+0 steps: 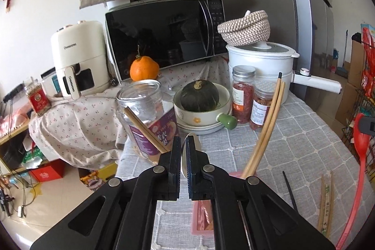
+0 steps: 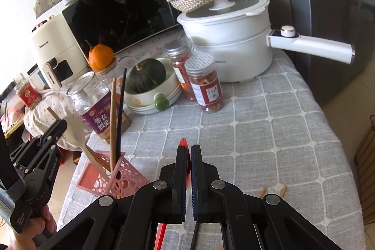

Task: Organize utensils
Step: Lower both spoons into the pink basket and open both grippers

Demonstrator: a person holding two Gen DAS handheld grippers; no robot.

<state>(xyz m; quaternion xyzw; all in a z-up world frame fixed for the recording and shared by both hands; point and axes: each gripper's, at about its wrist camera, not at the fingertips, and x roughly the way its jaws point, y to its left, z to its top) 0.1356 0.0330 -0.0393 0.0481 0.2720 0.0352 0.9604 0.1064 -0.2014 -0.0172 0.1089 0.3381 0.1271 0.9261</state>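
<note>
Care matters here: we should lower the white spoon point(image 1: 187, 151), clamped in our left gripper point(image 1: 184, 156), straight into the pink holder point(image 2: 112, 176) at lower left, missing the chopsticks point(image 2: 113, 123) inside. Our right gripper point(image 2: 187, 163) is clamped on the red spoon point(image 2: 186, 156), centre frame.

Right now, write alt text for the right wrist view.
The right gripper clamps a red spoon above a grey checked tablecloth. At left, chopsticks stand in a pink holder.
</note>
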